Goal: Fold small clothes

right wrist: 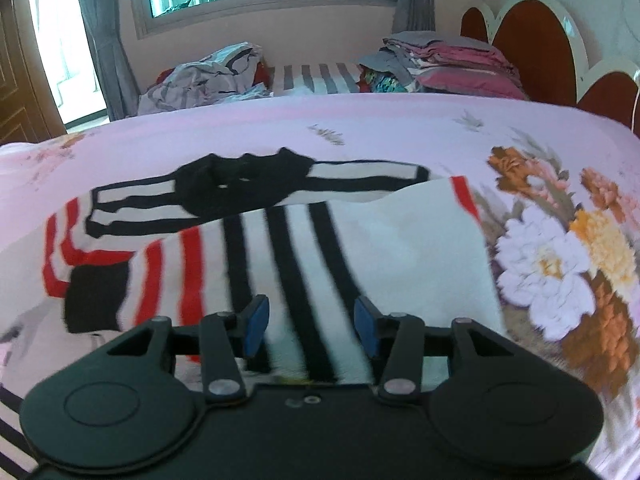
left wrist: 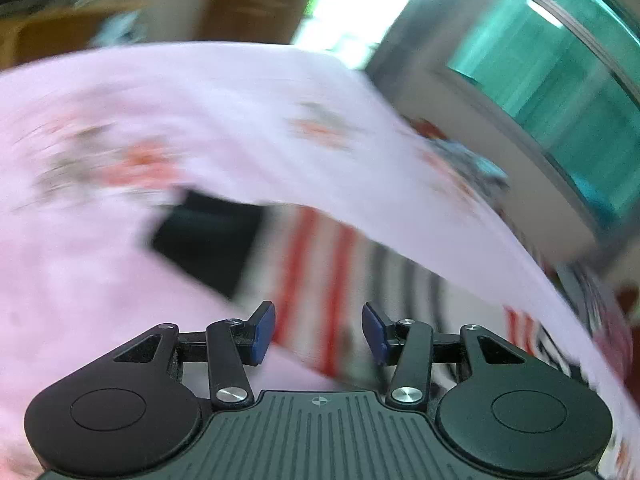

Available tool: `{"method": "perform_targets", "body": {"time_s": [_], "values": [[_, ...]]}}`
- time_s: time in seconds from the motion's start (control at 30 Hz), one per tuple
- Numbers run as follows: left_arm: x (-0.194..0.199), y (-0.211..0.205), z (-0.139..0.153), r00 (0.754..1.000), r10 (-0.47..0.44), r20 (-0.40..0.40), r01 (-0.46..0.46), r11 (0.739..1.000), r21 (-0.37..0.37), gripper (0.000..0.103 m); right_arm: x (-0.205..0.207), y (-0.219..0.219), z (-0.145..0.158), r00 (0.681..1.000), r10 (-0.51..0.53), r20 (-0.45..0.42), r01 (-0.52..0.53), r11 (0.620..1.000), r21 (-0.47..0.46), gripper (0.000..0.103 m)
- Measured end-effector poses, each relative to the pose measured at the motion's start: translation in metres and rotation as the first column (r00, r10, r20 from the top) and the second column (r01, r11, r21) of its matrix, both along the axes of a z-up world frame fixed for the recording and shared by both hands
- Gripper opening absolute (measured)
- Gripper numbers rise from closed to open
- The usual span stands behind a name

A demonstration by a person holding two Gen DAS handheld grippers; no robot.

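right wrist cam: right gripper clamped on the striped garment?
No. The right gripper has its blue pads standing apart above the striped garment, with no cloth pinched between them.

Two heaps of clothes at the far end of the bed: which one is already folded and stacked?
The right-hand pile, the pink and grey stack by the headboard. Its layers lie flat, one on another, while the left-hand heap by the curtain is crumpled and loose.

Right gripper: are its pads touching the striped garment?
Cannot tell. In the right wrist view the right gripper stands open over the striped garment, but no gap or contact shows plainly.
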State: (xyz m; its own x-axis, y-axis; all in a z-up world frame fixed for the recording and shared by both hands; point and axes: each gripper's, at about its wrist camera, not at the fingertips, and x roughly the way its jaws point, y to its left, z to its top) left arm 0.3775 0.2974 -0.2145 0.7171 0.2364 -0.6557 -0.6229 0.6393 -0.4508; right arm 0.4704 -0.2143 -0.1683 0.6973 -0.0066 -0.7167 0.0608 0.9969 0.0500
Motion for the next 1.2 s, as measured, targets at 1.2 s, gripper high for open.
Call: {"method": "perform_targets", "body": {"time_s": [1.2], "values": [[0.211,-0.339,0.037,0.71,-0.697,0.104,0.699,0.715,0.025,0.01,-0.013,-0.1,0.001,0.983,-0.185,-0.011,0.18,0.934,0.309,0.045]]}}
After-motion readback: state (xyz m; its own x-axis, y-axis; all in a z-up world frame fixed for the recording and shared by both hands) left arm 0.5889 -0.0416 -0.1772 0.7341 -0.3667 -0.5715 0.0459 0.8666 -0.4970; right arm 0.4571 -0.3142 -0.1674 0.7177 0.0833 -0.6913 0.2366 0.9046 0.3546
